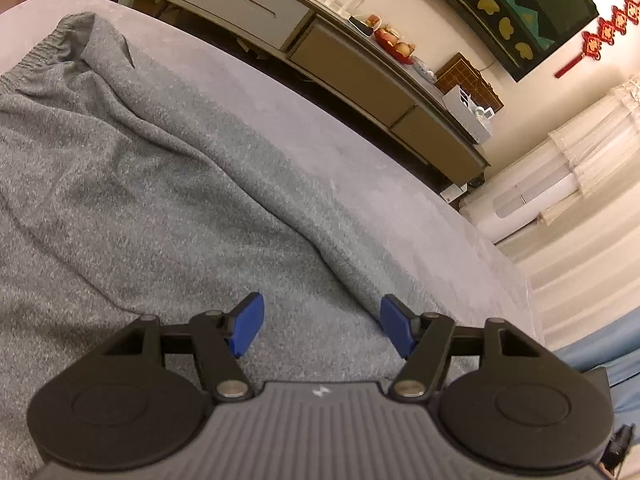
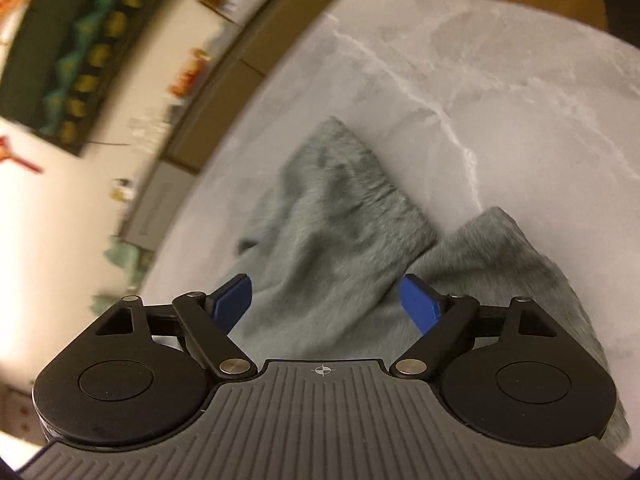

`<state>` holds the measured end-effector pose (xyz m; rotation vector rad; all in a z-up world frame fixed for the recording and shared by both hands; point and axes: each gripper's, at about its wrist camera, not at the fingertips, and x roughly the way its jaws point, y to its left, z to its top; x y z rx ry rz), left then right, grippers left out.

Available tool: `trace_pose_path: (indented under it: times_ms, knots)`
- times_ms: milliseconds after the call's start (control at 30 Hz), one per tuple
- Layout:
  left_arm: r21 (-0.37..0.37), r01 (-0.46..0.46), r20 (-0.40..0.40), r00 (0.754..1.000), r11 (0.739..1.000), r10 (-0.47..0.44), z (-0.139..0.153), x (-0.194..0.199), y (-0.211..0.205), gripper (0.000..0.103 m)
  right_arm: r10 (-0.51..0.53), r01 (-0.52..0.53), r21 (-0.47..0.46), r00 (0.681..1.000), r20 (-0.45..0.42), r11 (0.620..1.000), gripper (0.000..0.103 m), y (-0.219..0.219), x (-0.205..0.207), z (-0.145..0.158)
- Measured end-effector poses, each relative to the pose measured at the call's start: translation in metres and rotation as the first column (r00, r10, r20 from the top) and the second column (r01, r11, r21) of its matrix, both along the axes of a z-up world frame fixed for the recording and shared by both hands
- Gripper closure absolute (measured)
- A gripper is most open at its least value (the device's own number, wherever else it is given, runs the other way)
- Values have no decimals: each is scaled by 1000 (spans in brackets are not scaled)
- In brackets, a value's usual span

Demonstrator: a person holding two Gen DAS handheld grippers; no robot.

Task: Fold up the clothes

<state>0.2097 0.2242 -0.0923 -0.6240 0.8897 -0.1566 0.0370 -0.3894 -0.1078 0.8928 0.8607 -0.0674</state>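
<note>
The left gripper [image 1: 322, 330] stands wide open with nothing between its blue fingers [image 1: 248, 330], low over grey trousers [image 1: 120, 184]. The trousers lie spread and creased on the desk [image 1: 304, 128], their elastic waistband [image 1: 44, 46] at the far end and one long edge running out just ahead of the gripper. The right gripper [image 2: 326, 306] is also spread wide and empty; its view is blurred. Below and ahead of it two trouser legs [image 2: 340, 216] lie apart in a V on the marbled desk, their hems pointing away.

I judge the trousers to be laid out lengthwise and not folded over: waistband and hems are at opposite ends. This fits a garment just flattened for a fold, or one released after the legs were arranged. Any fold from here calls for both grippers to close on matching edges and to carry the cloth over level, since the knit is soft and will sag and wrinkle.
</note>
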Motion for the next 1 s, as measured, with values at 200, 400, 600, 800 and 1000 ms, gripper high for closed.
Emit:
trace_pose_path:
  times_ms: [200,400,600,800,1000]
  knots:
    - [-9,-25,-4,1000,1000,25,0,13,3,37,58,-58,-7,987,150,998,96,9,19,20]
    - [-51,-56,-31,998,997,55,-7,37,9,33,25,71,-177,871,490,982,101,24,-119,90]
    - [-108,-63,-136,990,992,48,-28,76,-3,32,-128,117,61,960,250,991,93,-10,-112,20]
    - [-86,-76,-97,993,993,68,-25,95,-12,91,-102,90,126,990,94,988,19,-2,-76,-8]
    - [-162,-50,48,997,985,59,2,42,4,97,-29,26,49,997,68,998,17,17,-50,-13]
